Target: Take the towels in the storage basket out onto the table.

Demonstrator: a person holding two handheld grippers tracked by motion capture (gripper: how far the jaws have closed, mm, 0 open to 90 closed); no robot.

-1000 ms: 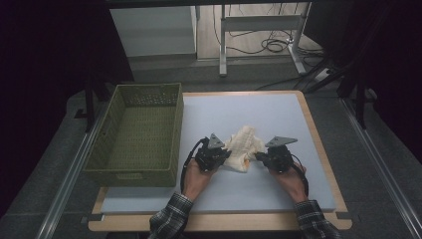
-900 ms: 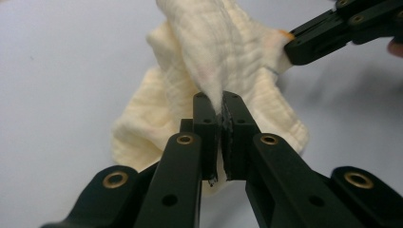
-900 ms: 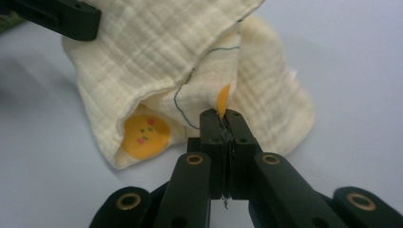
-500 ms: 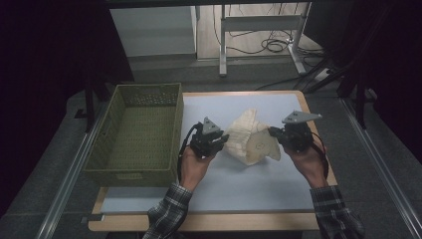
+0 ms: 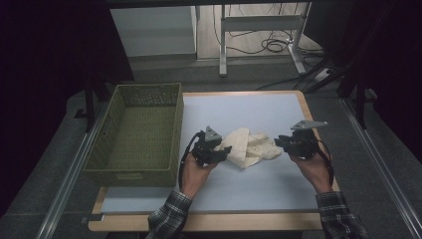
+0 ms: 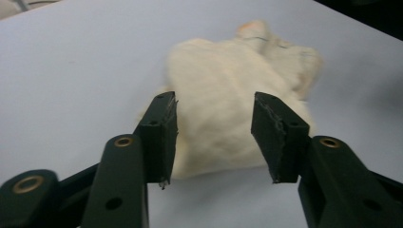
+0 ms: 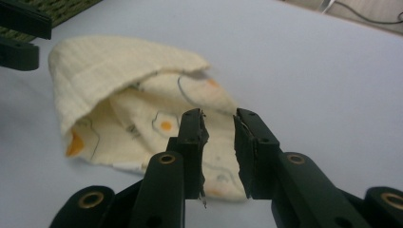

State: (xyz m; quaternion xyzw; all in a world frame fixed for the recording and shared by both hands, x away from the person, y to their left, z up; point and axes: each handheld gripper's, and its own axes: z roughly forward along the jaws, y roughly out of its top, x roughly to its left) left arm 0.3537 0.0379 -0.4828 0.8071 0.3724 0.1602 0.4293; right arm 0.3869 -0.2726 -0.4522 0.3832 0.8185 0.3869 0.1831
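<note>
High view: a cream cloth lies crumpled on the mat between both grippers, beside a green basket. Left gripper gapes wide, released. Right gripper is narrowly parted, grasping nothing.

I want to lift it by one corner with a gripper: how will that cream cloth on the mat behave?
The cream cloth lies crumpled and folded over itself, so it is probably floppy and would drape and unfold when lifted. It looks thin, likely light. Pushed across the mat, it would probably bunch rather than slide whole.
</note>
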